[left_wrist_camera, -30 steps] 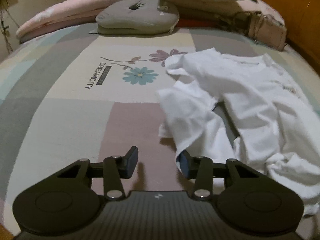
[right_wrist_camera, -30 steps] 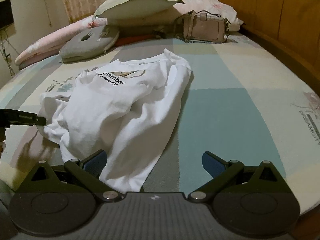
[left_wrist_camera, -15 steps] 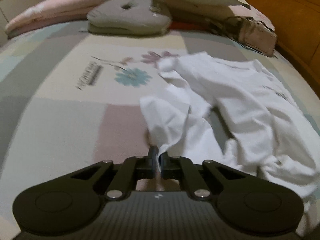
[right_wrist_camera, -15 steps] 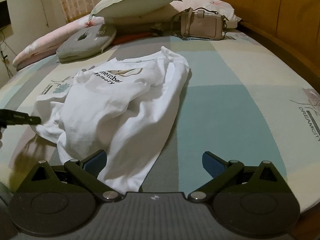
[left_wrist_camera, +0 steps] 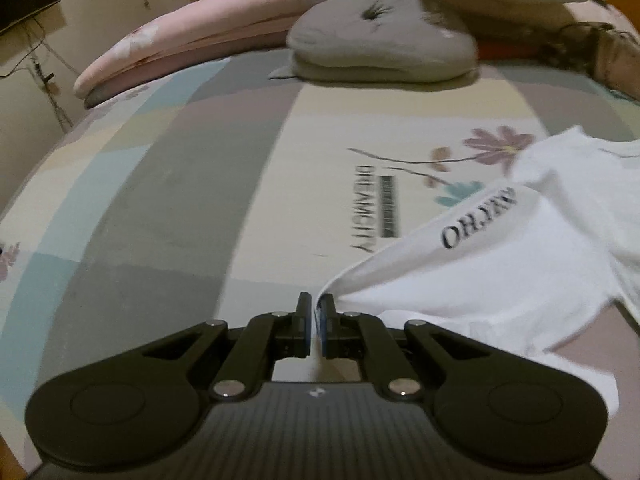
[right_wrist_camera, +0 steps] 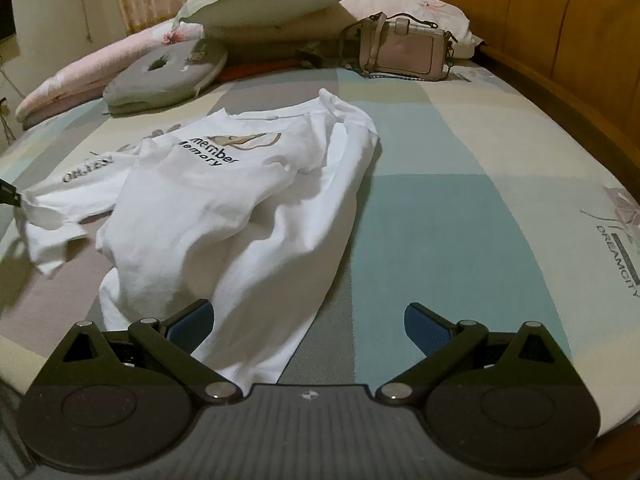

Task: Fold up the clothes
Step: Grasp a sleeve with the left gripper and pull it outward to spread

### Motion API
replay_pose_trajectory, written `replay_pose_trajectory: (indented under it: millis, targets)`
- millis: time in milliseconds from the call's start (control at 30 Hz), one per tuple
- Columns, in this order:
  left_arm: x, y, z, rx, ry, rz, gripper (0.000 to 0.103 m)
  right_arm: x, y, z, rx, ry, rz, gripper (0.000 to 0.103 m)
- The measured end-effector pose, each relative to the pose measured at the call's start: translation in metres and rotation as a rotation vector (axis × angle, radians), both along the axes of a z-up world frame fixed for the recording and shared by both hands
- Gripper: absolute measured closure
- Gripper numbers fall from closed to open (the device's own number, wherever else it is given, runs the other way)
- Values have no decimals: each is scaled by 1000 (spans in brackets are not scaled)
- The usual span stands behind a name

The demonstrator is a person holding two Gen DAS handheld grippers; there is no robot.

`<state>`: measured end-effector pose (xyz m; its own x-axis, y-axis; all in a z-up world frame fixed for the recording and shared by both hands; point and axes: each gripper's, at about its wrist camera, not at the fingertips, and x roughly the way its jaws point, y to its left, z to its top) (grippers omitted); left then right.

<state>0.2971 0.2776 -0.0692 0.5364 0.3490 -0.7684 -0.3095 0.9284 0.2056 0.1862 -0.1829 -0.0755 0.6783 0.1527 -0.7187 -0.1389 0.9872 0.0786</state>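
A white T-shirt with black lettering lies crumpled on the patchwork bed sheet. My left gripper is shut on the end of its sleeve, which stretches out flat to the left and shows printed letters. The tip of that gripper shows at the far left edge of the right wrist view, pinching the sleeve. My right gripper stands open low over the shirt's hem, its left finger over the cloth and its right finger over bare sheet.
A grey cushion, pink and pale pillows and a beige handbag lie along the head of the bed. A wooden bed frame runs along the right. Bare sheet spreads left of the sleeve and right of the shirt.
My left gripper closed on the sleeve edge and pulled it out to the left, spreading the sleeve flat. The right gripper stayed where it was, open.
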Motion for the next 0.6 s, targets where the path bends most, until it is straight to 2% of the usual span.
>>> replay_pose_trajectory:
  millis: [167, 267, 300, 367, 533, 600]
  targets:
    - [22, 36, -3, 37, 26, 64, 101, 8, 4, -2, -31, 9, -14, 0]
    - [38, 56, -3, 11, 28, 87, 99, 12, 7, -3, -48, 15, -21, 0]
    - [42, 59, -4, -7, 38, 91, 92, 12, 8, -3, -55, 17, -21, 0]
    - [46, 63, -8, -20, 54, 90, 89, 13, 11, -3, -68, 19, -22, 0]
    - [29, 60, -4, -33, 38, 45, 88, 10, 18, 3, -78, 10, -5, 0]
    - [16, 58, 4, -58, 14, 23, 78, 7, 20, 6, -74, 2, 5, 0]
